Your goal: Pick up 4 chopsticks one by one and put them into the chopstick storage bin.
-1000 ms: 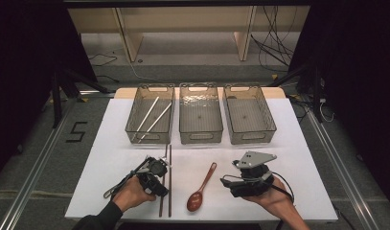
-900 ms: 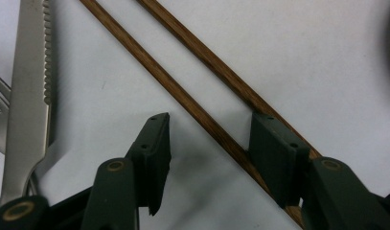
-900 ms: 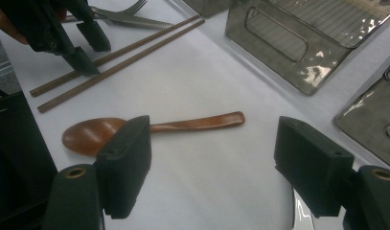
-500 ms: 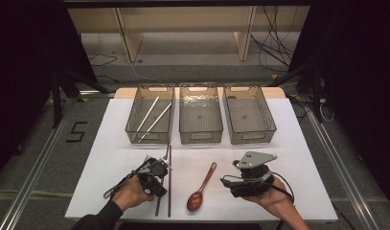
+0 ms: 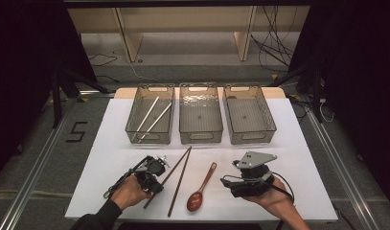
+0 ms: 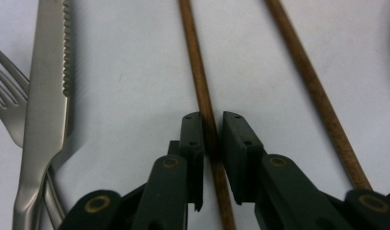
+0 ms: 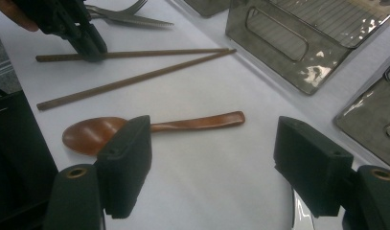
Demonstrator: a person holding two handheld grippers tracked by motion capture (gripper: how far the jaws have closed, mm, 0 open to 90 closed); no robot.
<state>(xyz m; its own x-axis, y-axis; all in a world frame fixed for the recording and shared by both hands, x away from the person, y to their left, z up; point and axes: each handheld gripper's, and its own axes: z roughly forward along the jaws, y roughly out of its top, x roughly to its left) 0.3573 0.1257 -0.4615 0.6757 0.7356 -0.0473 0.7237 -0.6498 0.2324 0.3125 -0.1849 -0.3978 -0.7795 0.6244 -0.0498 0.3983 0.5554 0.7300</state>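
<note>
Two brown chopsticks lie on the white table (image 5: 106, 163). My left gripper (image 5: 156, 188) points down and is shut on the left chopstick (image 5: 176, 165); its jaws have just been closing with the stick between them. In the left gripper view the pads (image 6: 192, 139) of that gripper (image 6: 212, 129) press both sides of this chopstick (image 6: 197, 62). The other chopstick (image 6: 303, 72) lies free to the right. My right gripper (image 5: 226, 184) rests open at the front right. A brown wooden spoon (image 7: 149, 128) lies just beyond its wide jaws (image 7: 216, 134), with the left gripper (image 7: 89, 48) farther off.
A steel knife (image 6: 49, 86) and fork (image 6: 5, 96) lie just left of the held chopstick. Three clear bins stand in a row at the back: the left bin (image 5: 130, 122) holds two white chopsticks (image 5: 152, 117); the middle bin (image 5: 183, 120) and right bin (image 5: 269, 120) look empty.
The left gripper's jaws have closed around the left brown chopstick, which has swung so its far end meets the other stick. Both hands stayed in place.
</note>
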